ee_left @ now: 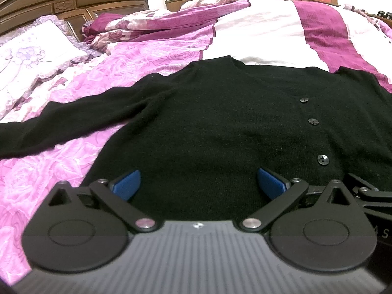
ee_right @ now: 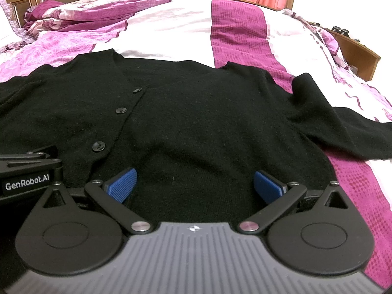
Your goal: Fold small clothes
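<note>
A black knitted cardigan [ee_left: 220,112] [ee_right: 196,112] lies flat on the bed, front up, with three dark buttons [ee_left: 313,121] [ee_right: 120,110] down its closed placket. Its left sleeve [ee_left: 61,122] stretches out to the left; its right sleeve [ee_right: 343,127] runs out to the right with a bunched fold at the shoulder. My left gripper [ee_left: 198,183] hovers open over the hem's left half, blue pads [ee_left: 128,183] wide apart with nothing between them. My right gripper [ee_right: 194,183] stands open over the hem's right half, its blue pads [ee_right: 267,186] wide apart too. The two grippers sit side by side.
The bed carries a pink, white and magenta floral cover [ee_left: 269,31] [ee_right: 235,31]. A crumpled duvet [ee_left: 152,22] and a pillow [ee_left: 31,54] lie at the head by the wooden headboard [ee_left: 73,0]. A wooden bed frame edge [ee_right: 357,51] shows at the right.
</note>
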Tool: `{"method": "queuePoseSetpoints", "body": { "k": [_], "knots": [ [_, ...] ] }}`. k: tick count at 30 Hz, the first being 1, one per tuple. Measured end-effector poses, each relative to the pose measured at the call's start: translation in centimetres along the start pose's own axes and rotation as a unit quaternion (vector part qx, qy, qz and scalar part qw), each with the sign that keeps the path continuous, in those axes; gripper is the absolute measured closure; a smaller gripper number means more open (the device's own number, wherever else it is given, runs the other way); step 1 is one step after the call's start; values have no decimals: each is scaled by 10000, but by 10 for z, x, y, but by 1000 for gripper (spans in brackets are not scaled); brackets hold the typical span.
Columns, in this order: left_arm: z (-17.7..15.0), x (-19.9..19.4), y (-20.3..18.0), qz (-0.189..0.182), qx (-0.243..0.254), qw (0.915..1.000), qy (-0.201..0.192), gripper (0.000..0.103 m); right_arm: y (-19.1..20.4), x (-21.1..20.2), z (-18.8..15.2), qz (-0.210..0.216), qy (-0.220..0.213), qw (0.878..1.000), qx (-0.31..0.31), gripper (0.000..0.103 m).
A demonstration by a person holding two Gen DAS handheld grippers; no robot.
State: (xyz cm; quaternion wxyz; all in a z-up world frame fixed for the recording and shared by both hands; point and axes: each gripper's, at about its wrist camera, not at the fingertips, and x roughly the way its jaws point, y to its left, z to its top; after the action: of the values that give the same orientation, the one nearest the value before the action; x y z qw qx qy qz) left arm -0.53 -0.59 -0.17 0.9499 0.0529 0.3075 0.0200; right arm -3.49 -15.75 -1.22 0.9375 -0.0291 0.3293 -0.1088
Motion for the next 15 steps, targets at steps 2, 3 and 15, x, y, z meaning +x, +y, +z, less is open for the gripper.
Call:
{"method": "queuePoseSetpoints", "body": {
  "k": [2,3,15],
  "knots": [
    [0,0,1,11,2,10000,-2,0,0,0,0,-1,-1,10000,0,0],
    [0,-1,1,16,6,10000,-4,0,0,0,0,0,-1,10000,1,0],
    [0,-2,-5,132,146,9998,-29,0,-11,3,3,115,81,9998,122,0]
  ]
}}
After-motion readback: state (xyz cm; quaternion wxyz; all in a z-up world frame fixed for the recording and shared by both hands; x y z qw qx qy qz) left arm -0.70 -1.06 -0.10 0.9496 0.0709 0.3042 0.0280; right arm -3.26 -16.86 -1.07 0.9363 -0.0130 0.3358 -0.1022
